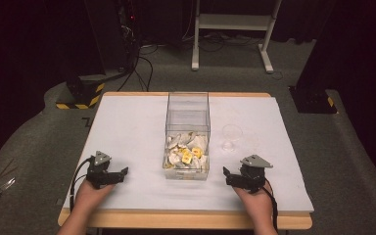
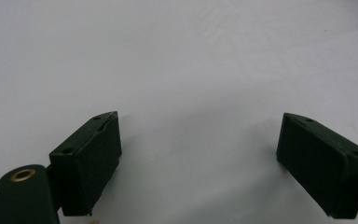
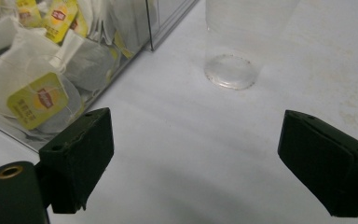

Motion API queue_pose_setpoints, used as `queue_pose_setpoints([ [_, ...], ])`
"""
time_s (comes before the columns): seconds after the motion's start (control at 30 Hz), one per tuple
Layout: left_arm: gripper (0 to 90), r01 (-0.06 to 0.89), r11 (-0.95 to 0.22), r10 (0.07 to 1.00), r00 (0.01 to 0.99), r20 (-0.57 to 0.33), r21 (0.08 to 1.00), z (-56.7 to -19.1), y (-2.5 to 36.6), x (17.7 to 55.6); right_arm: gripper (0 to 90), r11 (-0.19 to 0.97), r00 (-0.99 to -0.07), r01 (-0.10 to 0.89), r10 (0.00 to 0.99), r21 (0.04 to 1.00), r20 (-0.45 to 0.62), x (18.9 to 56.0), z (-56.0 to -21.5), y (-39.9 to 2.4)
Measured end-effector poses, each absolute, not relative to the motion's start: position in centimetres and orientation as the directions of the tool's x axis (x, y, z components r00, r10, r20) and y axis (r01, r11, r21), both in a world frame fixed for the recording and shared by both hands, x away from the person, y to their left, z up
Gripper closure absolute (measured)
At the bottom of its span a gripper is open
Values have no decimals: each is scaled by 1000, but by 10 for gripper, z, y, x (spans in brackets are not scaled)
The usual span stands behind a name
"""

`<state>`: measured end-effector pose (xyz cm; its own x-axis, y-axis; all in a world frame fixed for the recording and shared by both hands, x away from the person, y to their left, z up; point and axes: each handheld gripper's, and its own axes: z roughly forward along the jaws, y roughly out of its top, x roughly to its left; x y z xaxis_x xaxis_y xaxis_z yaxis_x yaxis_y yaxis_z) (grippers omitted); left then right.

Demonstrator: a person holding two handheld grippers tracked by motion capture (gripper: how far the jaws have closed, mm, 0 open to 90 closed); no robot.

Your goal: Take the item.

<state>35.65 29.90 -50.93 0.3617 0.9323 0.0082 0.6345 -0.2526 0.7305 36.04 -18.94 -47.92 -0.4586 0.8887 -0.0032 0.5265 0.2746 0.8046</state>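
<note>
High view: clear rectangular plastic bin (image 1: pixel 187 134) at centre of the white surface (image 1: pixel 127 127), yellow-tagged paper tea bags (image 1: pixel 186 155) heaped at its near end. Clear plastic cup (image 1: pixel 231 137) at the bin's 3 o'clock, apart from it. Left gripper (image 1: pixel 119 175) at 8 o'clock, right gripper (image 1: pixel 230 177) at 4 o'clock, both released, empty.

Left gripper view: fingers (image 2: pixel 93 161) spread over bare surface.

Right gripper view: fingers (image 3: pixel 81 154) wide; tea bags at 10 o'clock, cup at 12. The cup looks light, probably tips if nudged; tag strings may snag.

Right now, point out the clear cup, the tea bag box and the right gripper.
clear cup (image 3: pixel 230 70), right gripper view, on its base.
tea bag box (image 1: pixel 188 110), high view, on its far wall.
right gripper (image 3: pixel 196 158), right gripper view, between its open jaws.
</note>
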Motion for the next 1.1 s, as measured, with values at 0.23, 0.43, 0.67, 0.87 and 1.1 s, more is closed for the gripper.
queue_pose_setpoints([
  [0.23, 139, 634, -253, 932, 362, 8, 730, -509, 299, 357, 126, 266, -472, 503, 881, 822, 4, 356, -469, -187],
  [0.43, 139, 635, -253, 932, 362, 8, 730, -509, 299, 356, 129, 270, -498, 487, 867, 831, 10, 354, -458, -182],
  [0.67, 139, 635, -252, 932, 362, 8, 731, -509, 299, 356, 131, 272, -509, 475, 861, 837, 9, 355, -451, -176],
  [0.87, 139, 634, -252, 932, 362, 7, 731, -509, 299, 357, 134, 270, -513, 469, 858, 841, 11, 357, -446, -173],
  [1.1, 139, 634, -248, 933, 359, 5, 733, -510, 299, 356, 138, 270, -524, 466, 852, 843, 17, 359, -442, -168],
])
